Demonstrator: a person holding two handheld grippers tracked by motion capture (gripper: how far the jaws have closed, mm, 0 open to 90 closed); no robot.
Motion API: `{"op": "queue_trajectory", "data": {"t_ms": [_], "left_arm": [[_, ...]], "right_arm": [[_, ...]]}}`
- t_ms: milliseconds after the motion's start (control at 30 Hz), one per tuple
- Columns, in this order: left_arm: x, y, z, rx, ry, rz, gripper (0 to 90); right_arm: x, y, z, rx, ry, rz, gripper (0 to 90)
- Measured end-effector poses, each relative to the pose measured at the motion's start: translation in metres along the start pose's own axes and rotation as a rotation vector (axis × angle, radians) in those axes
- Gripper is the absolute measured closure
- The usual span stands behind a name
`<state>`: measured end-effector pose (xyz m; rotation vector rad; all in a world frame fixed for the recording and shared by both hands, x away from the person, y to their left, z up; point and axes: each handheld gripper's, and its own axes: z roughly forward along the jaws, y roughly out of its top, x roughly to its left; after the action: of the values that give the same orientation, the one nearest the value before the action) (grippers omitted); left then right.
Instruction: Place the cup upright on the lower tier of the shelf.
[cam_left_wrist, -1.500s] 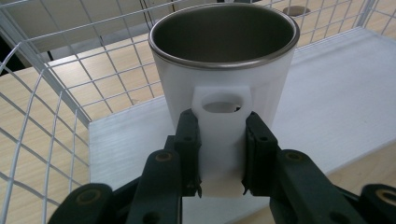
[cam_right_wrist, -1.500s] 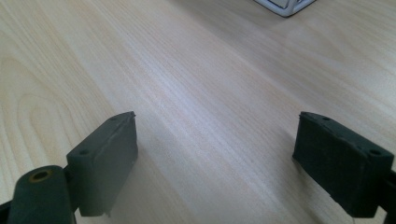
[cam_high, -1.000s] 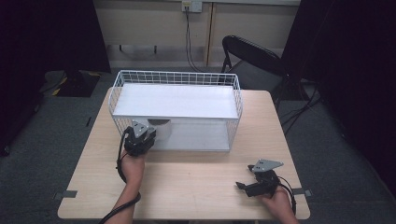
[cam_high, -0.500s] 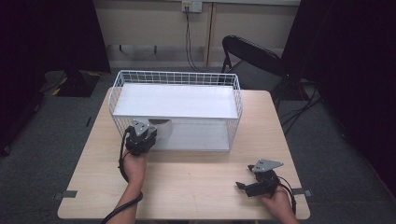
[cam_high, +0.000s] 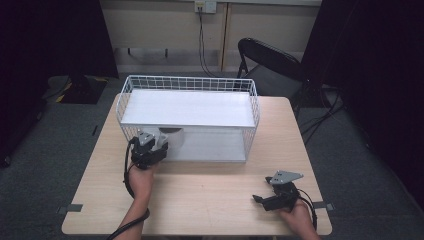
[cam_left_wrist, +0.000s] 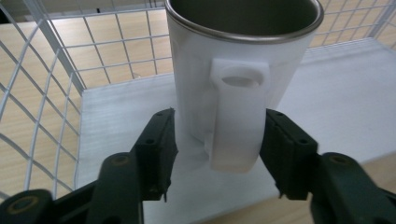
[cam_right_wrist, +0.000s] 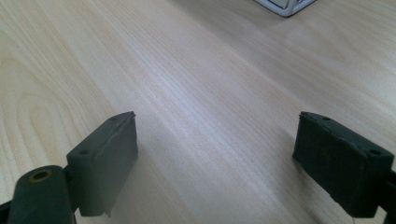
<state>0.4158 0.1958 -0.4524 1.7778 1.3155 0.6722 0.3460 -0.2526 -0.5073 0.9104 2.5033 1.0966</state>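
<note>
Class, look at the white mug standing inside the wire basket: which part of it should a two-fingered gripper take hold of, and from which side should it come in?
Probably the handle, from the basket's open front. The mug stands upright with its handle turned toward the left gripper, a flat vertical strap narrow enough to sit between the open fingers, which already flank it. The round body looks wider and likelier to slip.

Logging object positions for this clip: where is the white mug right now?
The white mug stands upright on the lower shelf of the wire rack, at its front left corner in the high view, its handle between the open jaws of the left tool.
</note>
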Motion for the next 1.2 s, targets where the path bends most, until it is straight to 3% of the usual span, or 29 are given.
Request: {"op": "queue_trajectory", "data": {"t_ms": [33, 367, 433, 533, 633, 700, 867, 1167, 1200], "left_arm": [[0.000, 0.000, -0.003, 0.009, -0.012, 0.020, 43.5], [0.003, -0.005, -0.019, 0.022, -0.089, 0.071, 27.6], [0.003, -0.008, -0.024, 0.023, -0.112, 0.106, 25.4], [0.003, -0.010, -0.027, 0.018, -0.118, 0.112, 23.5], [0.004, -0.012, -0.031, 0.028, -0.156, 0.105, 22.0], [0.004, -0.014, -0.034, 0.037, -0.159, 0.123, 21.6], [0.007, -0.019, -0.039, 0.040, -0.192, 0.110, 20.7], [0.015, -0.026, -0.048, 0.056, -0.200, 0.142, 20.4], [0.016, -0.028, -0.050, 0.057, -0.213, 0.128, 20.4]], "right_arm": [[0.000, 0.000, 0.000, 0.000, 0.000, 0.000, 12.7], [0.000, 0.000, 0.000, 0.000, 0.000, 0.000, 12.7], [0.000, 0.000, 0.000, 0.000, 0.000, 0.000, 12.7], [0.000, 0.000, 0.000, 0.000, -0.001, 0.000, 12.7], [0.000, 0.000, 0.000, 0.000, 0.000, 0.000, 12.7], [0.000, 0.000, 0.000, 0.000, -0.001, 0.000, 12.7], [0.000, 0.000, 0.000, 0.000, 0.000, 0.000, 12.7], [0.000, 0.000, 0.000, 0.000, 0.000, 0.000, 12.7], [0.000, 0.000, 0.000, 0.000, 0.000, 0.000, 12.7]]}}
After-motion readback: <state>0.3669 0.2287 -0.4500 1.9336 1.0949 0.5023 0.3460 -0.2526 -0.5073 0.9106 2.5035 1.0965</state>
